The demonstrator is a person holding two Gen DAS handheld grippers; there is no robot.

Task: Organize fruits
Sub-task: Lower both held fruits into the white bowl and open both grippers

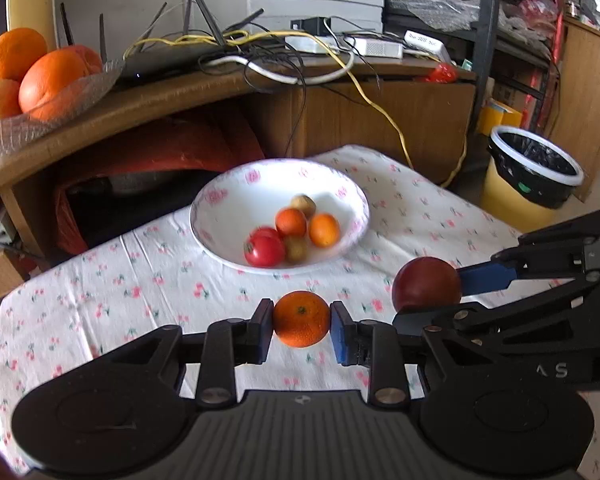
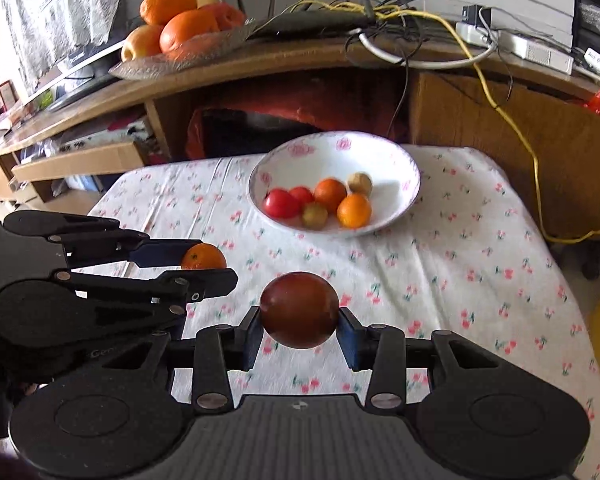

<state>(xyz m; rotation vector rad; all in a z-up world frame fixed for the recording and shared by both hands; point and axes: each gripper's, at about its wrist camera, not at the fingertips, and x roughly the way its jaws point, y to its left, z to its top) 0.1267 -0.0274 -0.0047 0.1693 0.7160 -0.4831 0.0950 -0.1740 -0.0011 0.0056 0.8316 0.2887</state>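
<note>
The left hand-held gripper (image 1: 302,326) clamps a small orange (image 1: 301,319) and the right hand-held gripper (image 2: 299,326) a dark red fruit (image 2: 299,310), both above the tabletop (image 2: 460,280); either round fruit may slip out short of the bowl (image 2: 400,160)

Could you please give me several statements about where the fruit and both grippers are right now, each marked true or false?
1. The left gripper holds a small orange. True.
2. The right gripper is empty. False: it grips a dark red fruit.
3. The white floral bowl already holds several fruits. True.
4. The white floral bowl sits on the wooden shelf. False: it stands on the floral tablecloth.
5. Both held fruits rest inside the bowl. False: both are short of it.
</note>
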